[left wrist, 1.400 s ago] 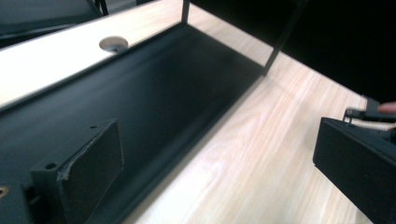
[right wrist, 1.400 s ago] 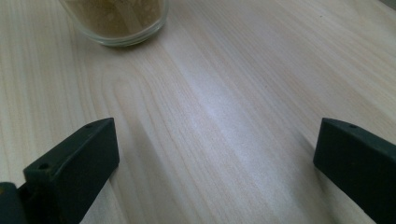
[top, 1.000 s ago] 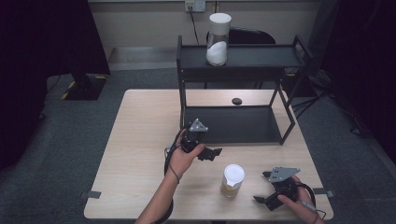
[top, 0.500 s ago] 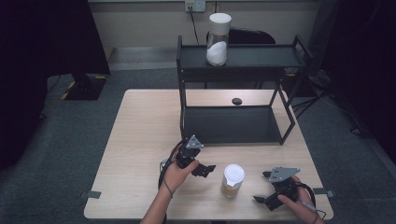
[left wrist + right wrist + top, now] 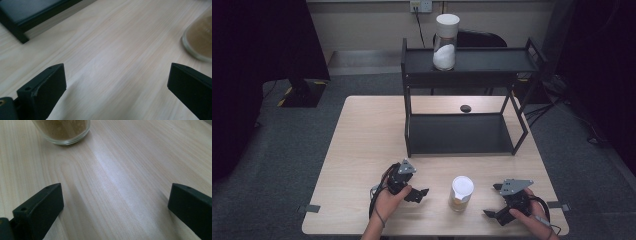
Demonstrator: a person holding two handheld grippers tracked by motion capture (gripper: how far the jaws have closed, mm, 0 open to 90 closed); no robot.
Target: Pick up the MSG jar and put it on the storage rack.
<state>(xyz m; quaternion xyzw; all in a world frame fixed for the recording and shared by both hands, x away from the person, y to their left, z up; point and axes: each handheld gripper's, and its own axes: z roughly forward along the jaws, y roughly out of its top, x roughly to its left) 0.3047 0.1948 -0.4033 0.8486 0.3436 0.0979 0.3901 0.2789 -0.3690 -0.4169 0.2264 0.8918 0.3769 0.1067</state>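
A glass jar (image 5: pixel 461 193) with a white lid and brown contents stands near the table's front edge, between my two grippers. Left of it, my left gripper (image 5: pixel 419 194) lies low on the table with its jaws wide apart and nothing between them. In the left gripper view (image 5: pixel 116 87) the jar's base (image 5: pixel 200 40) sits off to the right, beyond the jaws. My right gripper (image 5: pixel 491 201) rests to the jar's right, also open and empty. The right gripper view (image 5: pixel 115 207) has the jar (image 5: pixel 62 130) ahead at upper left.
A black two-level rack (image 5: pixel 464 134) stands on the far half of the wooden table (image 5: pixel 362 130), its corner (image 5: pixel 22 20) in the left gripper view. A jar of white powder (image 5: pixel 446 42) stands on its top shelf. A small black disc (image 5: pixel 465 108) lies behind the rack.
My left gripper has drawn back from the rack's front toward the table's near edge and now lies beside the jar. The right gripper and the jar have stayed put.
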